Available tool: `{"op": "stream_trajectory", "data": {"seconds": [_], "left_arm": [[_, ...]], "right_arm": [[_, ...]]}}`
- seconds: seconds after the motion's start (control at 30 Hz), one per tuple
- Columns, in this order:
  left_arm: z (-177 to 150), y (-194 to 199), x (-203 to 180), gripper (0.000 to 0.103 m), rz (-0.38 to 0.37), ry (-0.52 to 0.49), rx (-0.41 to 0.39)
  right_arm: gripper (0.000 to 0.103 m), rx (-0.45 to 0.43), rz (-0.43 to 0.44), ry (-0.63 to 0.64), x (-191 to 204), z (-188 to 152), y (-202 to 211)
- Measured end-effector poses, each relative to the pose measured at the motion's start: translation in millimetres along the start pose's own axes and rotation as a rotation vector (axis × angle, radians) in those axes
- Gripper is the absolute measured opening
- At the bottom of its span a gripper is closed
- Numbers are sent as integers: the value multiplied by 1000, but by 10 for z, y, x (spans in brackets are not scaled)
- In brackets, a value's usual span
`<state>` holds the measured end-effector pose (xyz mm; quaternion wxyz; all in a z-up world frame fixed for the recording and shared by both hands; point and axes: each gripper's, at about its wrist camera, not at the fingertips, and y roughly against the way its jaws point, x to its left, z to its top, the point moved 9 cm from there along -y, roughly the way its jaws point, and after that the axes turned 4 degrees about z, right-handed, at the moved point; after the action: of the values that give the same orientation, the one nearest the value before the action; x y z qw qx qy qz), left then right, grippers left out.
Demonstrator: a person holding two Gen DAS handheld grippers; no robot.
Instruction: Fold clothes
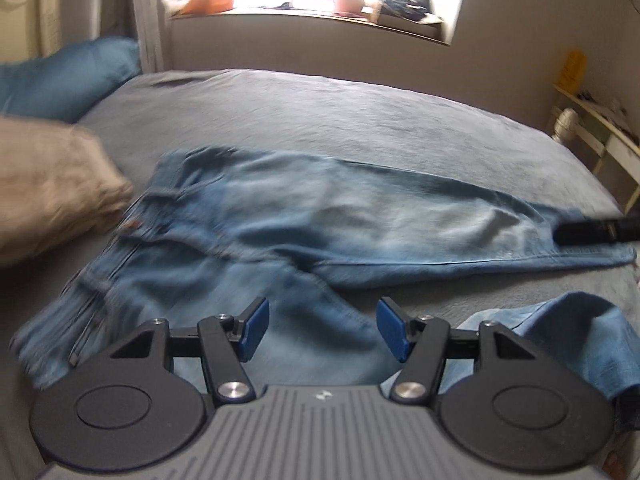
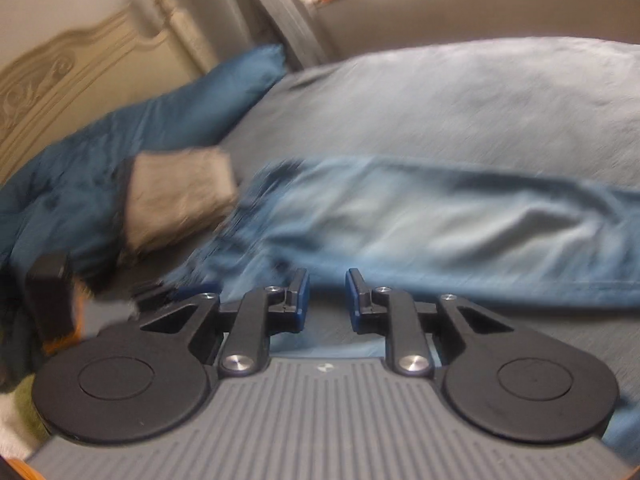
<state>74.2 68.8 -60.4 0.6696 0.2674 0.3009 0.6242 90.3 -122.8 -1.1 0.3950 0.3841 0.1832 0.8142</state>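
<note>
The jeans point(image 1: 340, 216) are faded denim, soft and matt, stitched seams showing at the hem. Under them the bed point(image 1: 360, 120) wears a grey matt cloth with a faint nap. A beige cushion point(image 1: 52, 188) looks furry, the blue pillow point(image 1: 68, 76) slightly sheeny. Each claw point(image 1: 322, 330) is matt black plastic with blue pads point(image 1: 256, 328) and shiny metal screws; the headboard point(image 2: 80, 76) is carved, cream-painted wood.
</note>
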Motion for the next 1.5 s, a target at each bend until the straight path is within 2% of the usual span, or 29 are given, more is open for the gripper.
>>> {"op": "stream_trajectory", "data": {"seconds": [0.13, 0.3, 0.5, 0.57, 0.7, 0.9, 1.07, 1.2, 1.4, 1.5], "left_arm": [[-121, 153, 220, 62, 27, 94, 2], [-250, 263, 448, 62, 56, 197, 8], [-313, 363, 597, 63, 86, 216, 18], [-331, 392, 633, 63, 92, 223, 17], [-370, 390, 723, 63, 105, 247, 28], [-418, 402, 822, 63, 125, 268, 36], [-448, 398, 868, 63, 135, 282, 43], [-472, 390, 902, 63, 143, 293, 50], [-511, 374, 945, 63, 155, 311, 64], [-522, 366, 960, 63, 158, 316, 69]], "right_arm": [[20, 57, 20, 64, 301, -199, -16], [23, 97, 27, 97, 475, -332, -70], [33, 139, 45, 129, 635, -445, -146], [40, 156, 52, 147, 705, -493, -189], [47, 171, 67, 183, 831, -551, -226], [58, 181, 51, 235, 938, -608, -245], [86, 168, 31, 243, 952, -593, -251], [93, 159, 17, 257, 955, -574, -265], [95, 162, -33, 352, 1029, -624, -312], [102, 151, -40, 386, 1079, -639, -316]]}}
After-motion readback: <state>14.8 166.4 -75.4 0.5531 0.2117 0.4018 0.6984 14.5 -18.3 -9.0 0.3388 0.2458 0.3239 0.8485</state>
